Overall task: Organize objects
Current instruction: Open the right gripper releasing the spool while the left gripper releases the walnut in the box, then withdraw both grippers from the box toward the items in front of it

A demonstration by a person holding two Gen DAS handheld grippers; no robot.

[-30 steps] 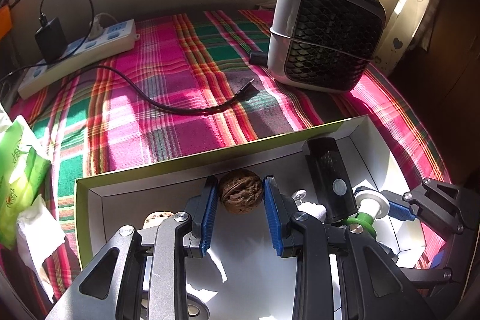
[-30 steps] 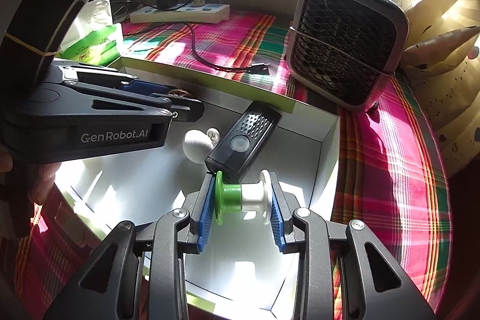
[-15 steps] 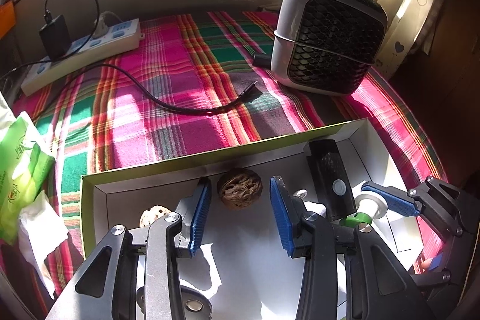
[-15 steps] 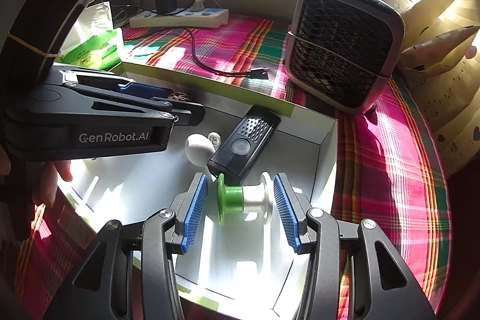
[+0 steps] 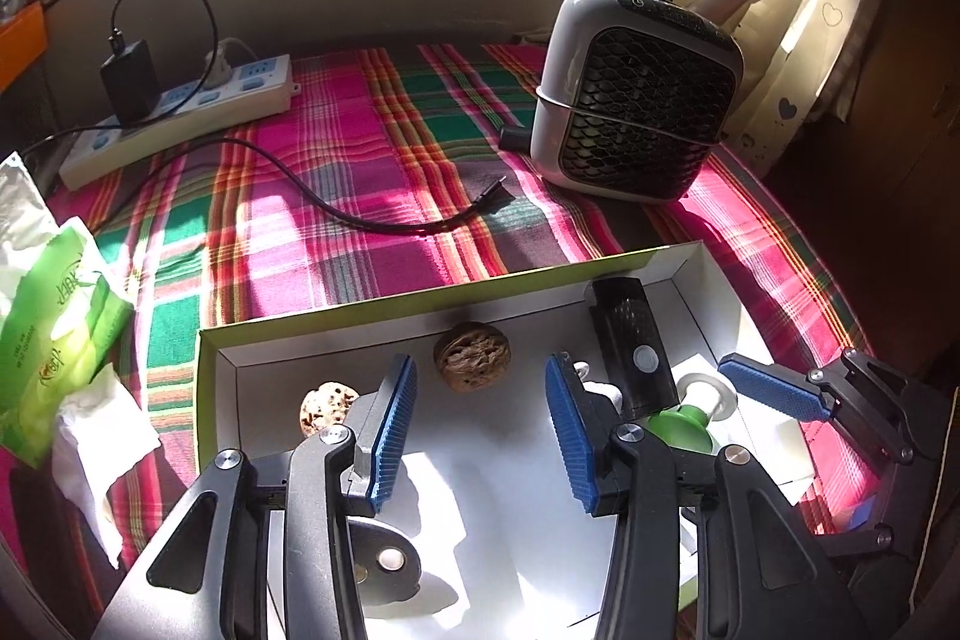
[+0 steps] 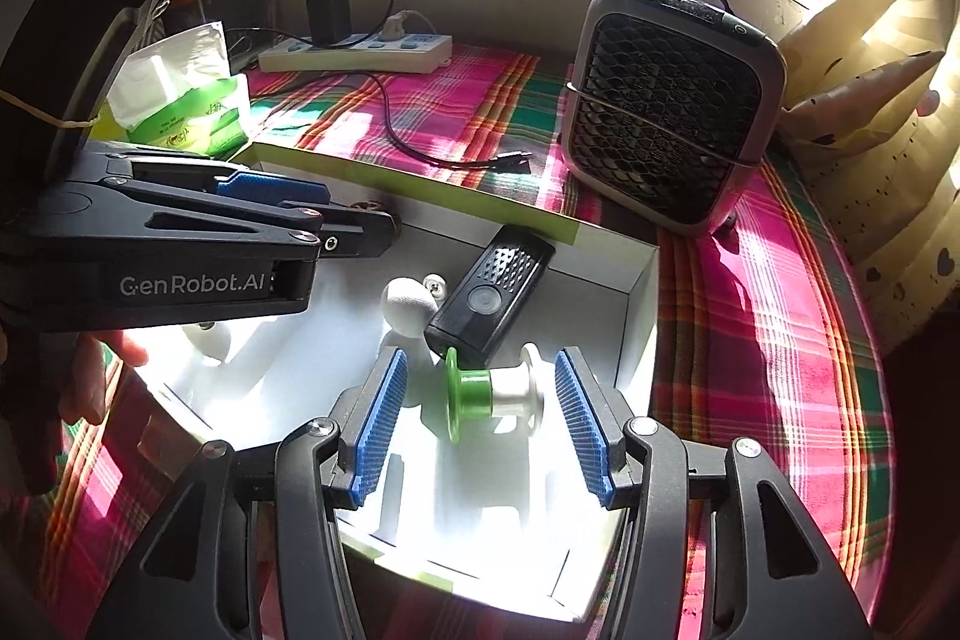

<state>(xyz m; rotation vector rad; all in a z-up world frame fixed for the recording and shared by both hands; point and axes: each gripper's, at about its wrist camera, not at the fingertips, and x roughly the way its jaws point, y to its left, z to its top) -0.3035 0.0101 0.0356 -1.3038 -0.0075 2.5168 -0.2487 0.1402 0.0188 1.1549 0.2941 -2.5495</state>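
A white box (image 5: 420, 307) with a green rim lies on the plaid cloth. In it lie a brown walnut (image 5: 472, 355), a speckled round piece (image 5: 326, 402), a black remote-like device (image 5: 636, 346) and a green and white spool (image 6: 489, 392). My left gripper (image 5: 480, 427) is open, just behind the walnut and apart from it. My right gripper (image 6: 480, 421) is open, with the spool lying between its pads and touching neither. A white ball (image 6: 408, 299) lies beside the black device (image 6: 489, 289).
A grey fan heater (image 5: 636, 91) stands at the back right. A white power strip (image 5: 180, 112) with a black charger and a black cable (image 5: 372, 217) lie at the back left. A green tissue pack (image 5: 54, 340) lies left of the box.
Both grippers opened and drew back. The left one let go of the walnut, the right one let go of the spool; both objects now lie in the box.
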